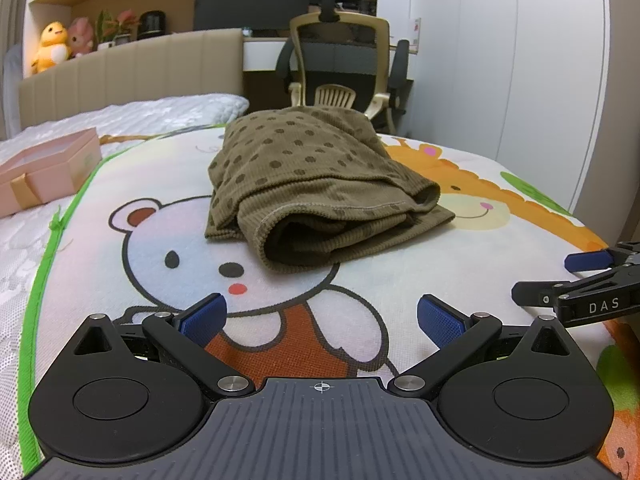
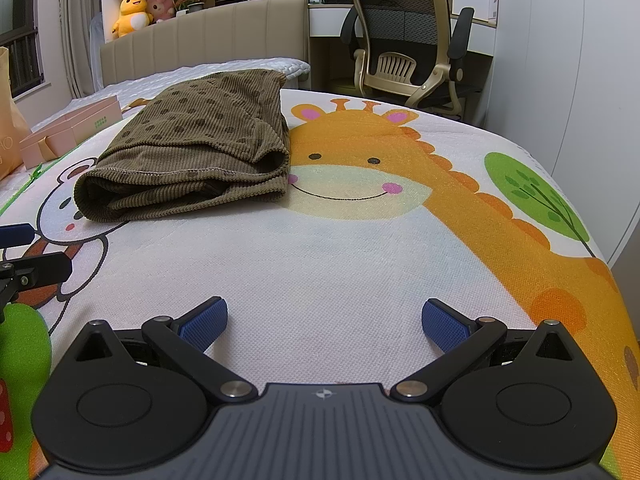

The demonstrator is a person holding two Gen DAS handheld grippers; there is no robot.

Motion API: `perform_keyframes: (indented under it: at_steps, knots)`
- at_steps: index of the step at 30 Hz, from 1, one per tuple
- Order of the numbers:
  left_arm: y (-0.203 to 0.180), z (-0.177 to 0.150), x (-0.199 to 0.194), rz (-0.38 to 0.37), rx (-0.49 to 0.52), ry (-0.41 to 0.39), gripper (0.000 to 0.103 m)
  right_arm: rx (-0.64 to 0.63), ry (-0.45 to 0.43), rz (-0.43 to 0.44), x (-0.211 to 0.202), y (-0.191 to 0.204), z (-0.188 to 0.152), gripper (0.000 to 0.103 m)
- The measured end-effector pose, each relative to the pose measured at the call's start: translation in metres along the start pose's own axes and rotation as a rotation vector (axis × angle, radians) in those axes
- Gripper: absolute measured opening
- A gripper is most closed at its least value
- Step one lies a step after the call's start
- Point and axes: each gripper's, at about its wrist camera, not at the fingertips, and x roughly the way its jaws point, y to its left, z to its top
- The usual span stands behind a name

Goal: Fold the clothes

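the olive dotted ribbed garment (image 1: pixel 320 188) lies folded at frame centre, long axis running from the near rolled edge toward the headboard (image 1: pixel 132 76). left gripper (image 1: pixel 322 320) and right gripper (image 2: pixel 325 322) sit low in frame, fingers spread wide, empty, short of the cloth. cartoon animal mat (image 2: pixel 340 256) covers the bed; office chair (image 2: pixel 408 40) upper right.

The folded cloth (image 1: pixel 316 184) is brown-green with dark brown dots. The mat (image 2: pixel 320 248) under it is white with a white bear, an orange giraffe and a green edge. Left of the cloth is a pink box (image 1: pixel 44 168). Each gripper has 2 blue pads (image 1: pixel 204 318).
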Motion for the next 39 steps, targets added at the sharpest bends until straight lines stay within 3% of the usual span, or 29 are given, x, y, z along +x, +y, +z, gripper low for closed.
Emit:
perform_keyframes:
  at_steps: [39]
  knots:
    - [-0.0020,0.0000,0.0001,-0.012,0.018,0.005,0.103,0.001,0.001,-0.003,0.0010,-0.0012,0.0006,0.103]
